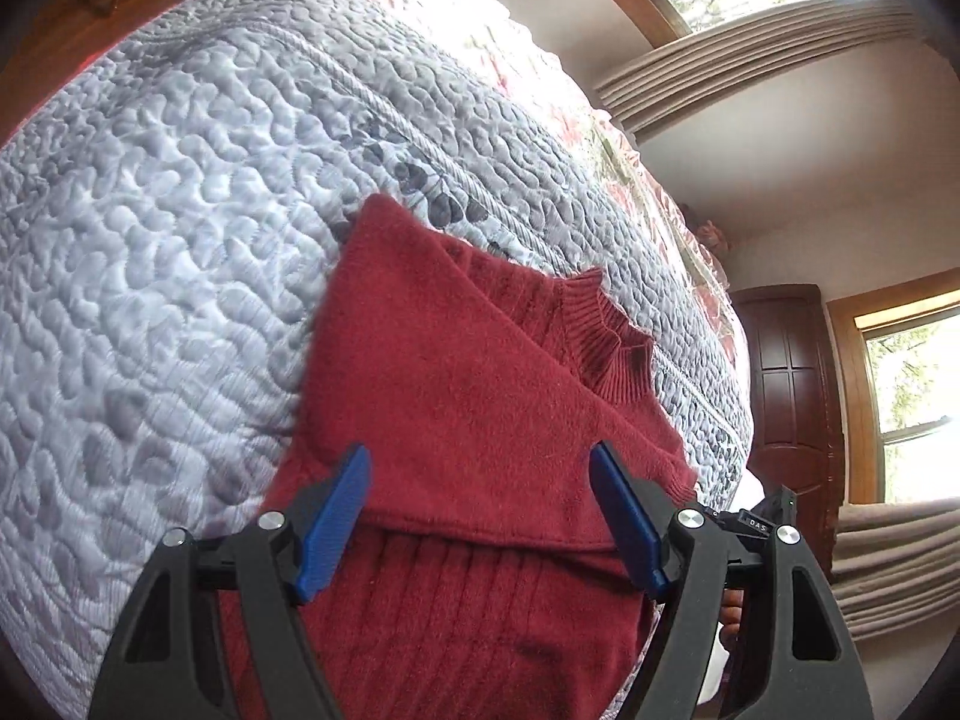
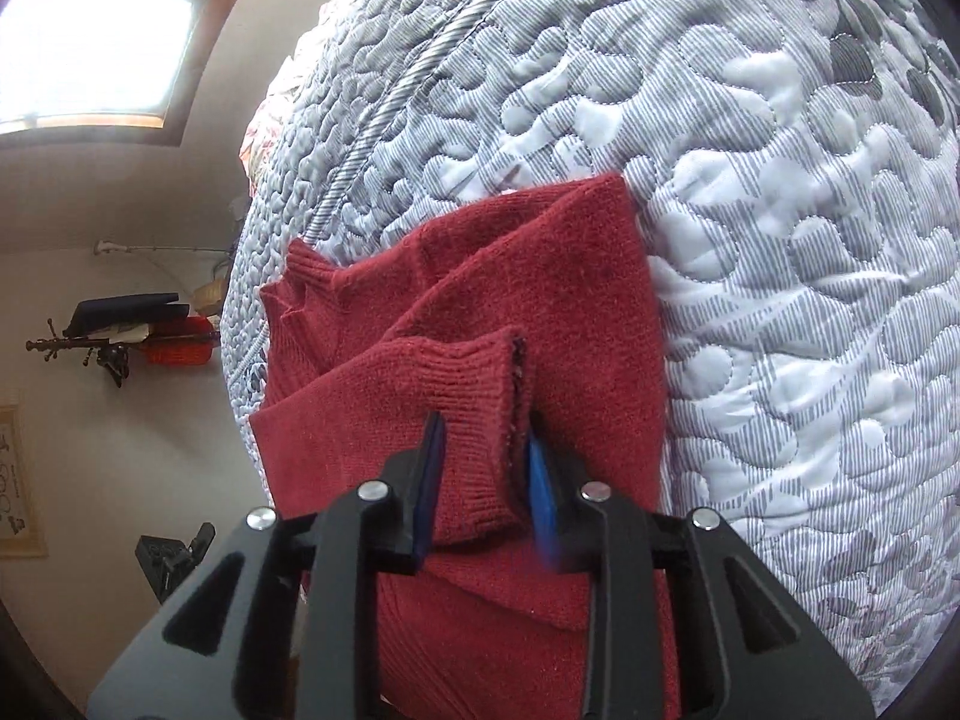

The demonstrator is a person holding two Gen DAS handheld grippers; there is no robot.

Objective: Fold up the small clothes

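Note:
A small dark red knitted sweater (image 1: pixel 456 372) lies on a grey-white quilted bedspread (image 1: pixel 156 252), its ribbed collar (image 1: pixel 606 336) pointing away. One sleeve is folded diagonally across the body. My left gripper (image 1: pixel 480 480) hovers just above the folded sleeve, open, blue pads wide apart with nothing between them. In the right wrist view the same sweater (image 2: pixel 540 300) shows with a sleeve folded over, and my right gripper (image 2: pixel 483 462) is shut on the ribbed sleeve cuff (image 2: pixel 480 396), held over the sweater's body.
The quilt (image 2: pixel 780 240) spreads wide on both sides of the sweater. A dark wooden door (image 1: pixel 792 384) and windows stand beyond the bed's edge. A wall shelf with a red basket (image 2: pixel 180 348) hangs past the bed in the right wrist view.

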